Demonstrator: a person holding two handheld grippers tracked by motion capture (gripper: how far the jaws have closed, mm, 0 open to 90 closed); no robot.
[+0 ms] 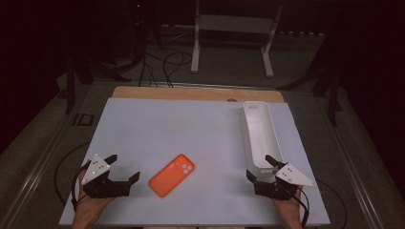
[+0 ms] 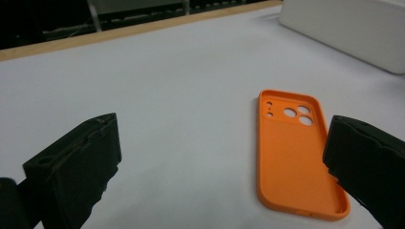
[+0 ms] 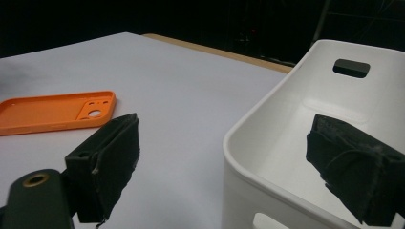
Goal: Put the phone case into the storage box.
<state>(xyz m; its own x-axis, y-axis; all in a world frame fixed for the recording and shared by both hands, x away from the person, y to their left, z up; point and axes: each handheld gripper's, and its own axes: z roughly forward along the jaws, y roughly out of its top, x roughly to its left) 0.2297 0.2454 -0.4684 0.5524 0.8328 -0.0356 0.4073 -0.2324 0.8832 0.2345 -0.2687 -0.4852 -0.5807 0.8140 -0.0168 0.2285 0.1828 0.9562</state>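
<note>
Down at the near left of the table, the left gripper rested in the person's left hand with its jaws spread wide and nothing between them. Its own view showed the two black jaws well apart over bare tabletop, the orange phone case lying just ahead of the right-hand jaw and partly behind it, apart from the pads. From above, the phone case lay flat near the front middle of the table, its hollow side up and its camera cutouts at the far right corner, just beside the left gripper's tips and not touching them.

Across the table, the right gripper sat in the person's right hand, jaws likewise held apart and gripping nothing. Its view looked along the jaws at the near end of the white bin; one jaw stood outside the bin's wall over the tabletop, the other over the bin's inside. Whether a pad touched the rim could not be told. The white bin, long and narrow with a handle slot in its end wall, ran along the right side of the white table, well apart from the phone case.
</note>
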